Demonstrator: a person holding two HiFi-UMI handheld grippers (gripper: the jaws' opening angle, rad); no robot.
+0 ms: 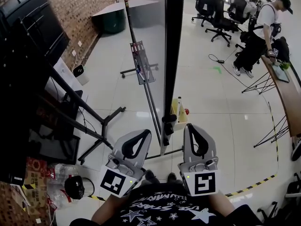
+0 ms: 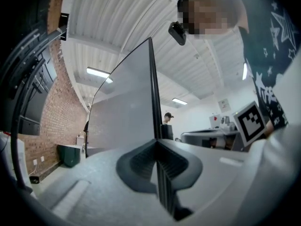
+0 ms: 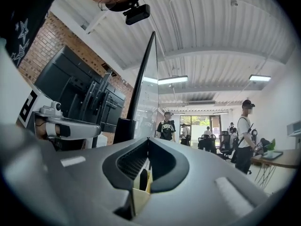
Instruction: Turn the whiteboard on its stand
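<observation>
Setting: open-plan office, as judged from the entries below.
Seating: swivel chairs [image 1: 218, 13] are grouped at the far end.
Walls: large black screens [image 1: 28, 36] are stood against a brick wall [image 1: 80, 8].
Furniture: whiteboard [image 1: 148, 22] on a stand; long wooden desk [image 1: 289, 95].
Floor: glossy white tiles [image 1: 207, 93].
Ceiling: strip lights [image 3: 171, 80] are mounted overhead.
</observation>
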